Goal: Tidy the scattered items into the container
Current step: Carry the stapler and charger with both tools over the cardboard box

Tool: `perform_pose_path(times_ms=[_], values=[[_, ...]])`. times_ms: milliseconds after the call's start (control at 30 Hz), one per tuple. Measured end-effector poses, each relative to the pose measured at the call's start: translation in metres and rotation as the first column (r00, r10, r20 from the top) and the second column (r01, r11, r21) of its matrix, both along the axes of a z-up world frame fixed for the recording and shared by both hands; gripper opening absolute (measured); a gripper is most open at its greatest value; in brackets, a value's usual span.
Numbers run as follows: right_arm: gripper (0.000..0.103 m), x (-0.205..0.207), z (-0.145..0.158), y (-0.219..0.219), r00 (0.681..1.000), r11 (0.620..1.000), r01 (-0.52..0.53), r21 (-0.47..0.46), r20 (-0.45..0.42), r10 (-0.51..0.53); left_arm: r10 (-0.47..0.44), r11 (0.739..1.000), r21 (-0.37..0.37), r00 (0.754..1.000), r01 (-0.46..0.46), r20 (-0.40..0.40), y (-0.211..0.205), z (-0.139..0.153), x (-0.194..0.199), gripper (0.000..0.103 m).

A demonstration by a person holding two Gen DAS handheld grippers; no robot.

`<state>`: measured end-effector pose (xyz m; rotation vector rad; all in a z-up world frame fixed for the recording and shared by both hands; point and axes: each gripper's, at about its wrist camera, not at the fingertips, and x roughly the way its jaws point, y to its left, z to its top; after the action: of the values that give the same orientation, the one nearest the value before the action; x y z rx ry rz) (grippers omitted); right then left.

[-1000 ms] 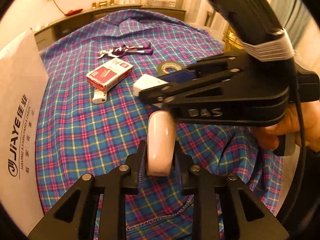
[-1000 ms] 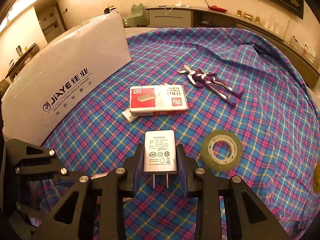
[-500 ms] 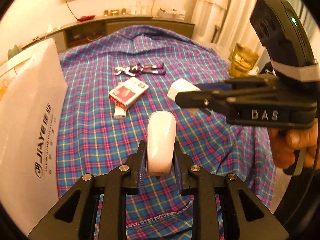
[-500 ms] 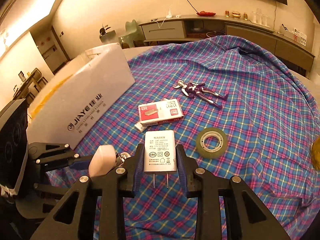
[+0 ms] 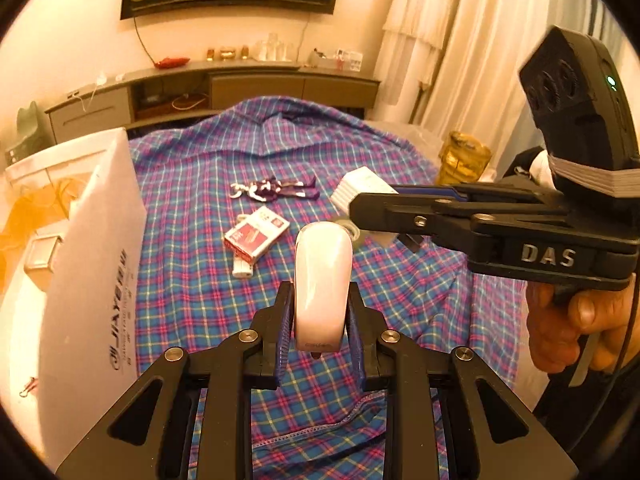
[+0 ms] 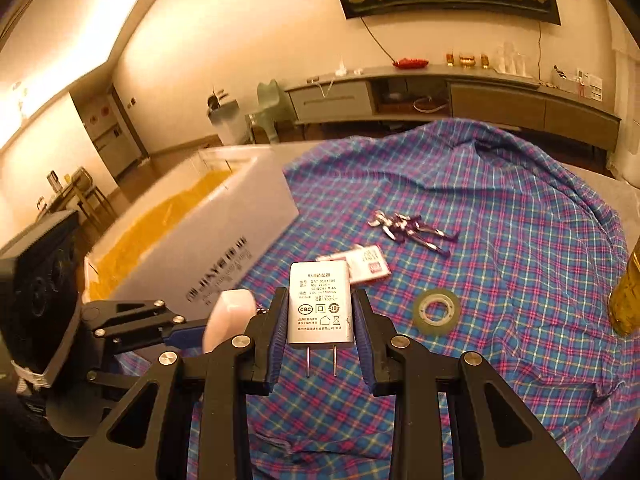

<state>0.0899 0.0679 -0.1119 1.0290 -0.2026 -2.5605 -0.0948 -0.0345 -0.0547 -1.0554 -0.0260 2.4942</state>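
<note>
Both grippers have risen off the plaid cloth (image 5: 192, 280) since a second ago. Left wrist view: the left gripper (image 5: 320, 320) clamps an upright pale pink oblong case (image 5: 322, 276); the white box (image 5: 96, 240) stands just left, the staple box (image 5: 256, 236) and toy figure (image 5: 272, 191) lie beyond. Right wrist view: the right gripper (image 6: 320, 320) clamps a white charger plug (image 6: 320, 306), prongs toward the camera; a tape roll (image 6: 436, 312) lies to its right.

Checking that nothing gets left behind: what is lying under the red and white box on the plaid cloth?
A small white object pokes out from beneath the red and white box, at the end nearer the camera. The box covers the rest, so I cannot tell what it is.
</note>
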Motion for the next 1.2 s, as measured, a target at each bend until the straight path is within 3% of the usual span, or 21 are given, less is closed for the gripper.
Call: perform_pose_path(times_ms=[533, 1200], values=[[0.032, 0.028, 0.044, -0.026, 0.997, 0.999, 0.028, -0.044, -0.068, -0.03, 0.062, 0.996, 0.074, 0.995, -0.056, -0.083, -0.041, 0.043, 0.019, 0.026], [0.032, 0.035, 0.102, -0.106, 0.987, 0.998, -0.058, 0.031, -0.149, 0.062, 0.17, 0.972, 0.192, 0.97, -0.135, -0.176, -0.108, 0.09, 0.043, 0.026]])
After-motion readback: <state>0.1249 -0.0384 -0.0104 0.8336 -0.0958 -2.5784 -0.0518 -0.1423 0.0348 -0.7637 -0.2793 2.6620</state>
